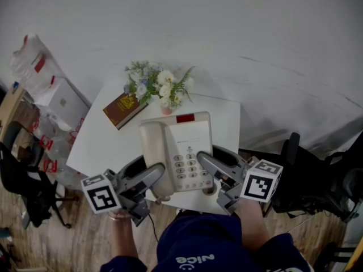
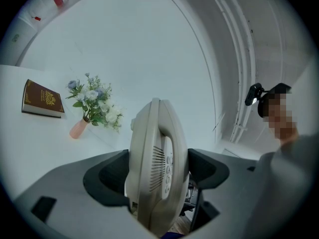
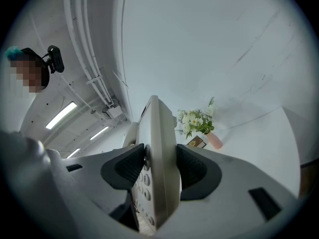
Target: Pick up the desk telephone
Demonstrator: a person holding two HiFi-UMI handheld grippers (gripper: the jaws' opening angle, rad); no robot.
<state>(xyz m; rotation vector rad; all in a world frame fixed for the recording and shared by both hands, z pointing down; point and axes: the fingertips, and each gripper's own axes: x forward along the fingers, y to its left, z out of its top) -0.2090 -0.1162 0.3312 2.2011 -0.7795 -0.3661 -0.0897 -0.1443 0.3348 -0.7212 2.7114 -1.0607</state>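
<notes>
The person's dark top [image 1: 198, 245] fills the bottom of the head view, and just past it is the white desk [image 1: 102, 143], set against a pale wall. The desk telephone [image 1: 178, 152], beige with its handset along the left side and keypad to the right, sits large in that view. Its near end reaches past the desk's front edge, and floor shows under it in the left gripper view, so it looks already raised off the desk rather than resting on it. The left gripper [image 1: 154, 171] is closed on the handset side, its padded jaws pressed on the top and underside of the body seen edge-on [image 2: 157, 176]. The right gripper [image 1: 209, 156] is likewise clamped across the keypad side, buttons showing just beside its inner pad [image 3: 159, 168]. Farther back stand a bunch of white and blue flowers [image 1: 159, 84] in a small pink vase [image 1: 166, 110], with a brown book [image 1: 125, 109] beside them, both well apart from the telephone. The step in hand appears to be the lift itself. What follows probably calls for raising both grippers together and level, since tilting could tip the handset from its cradle.
</notes>
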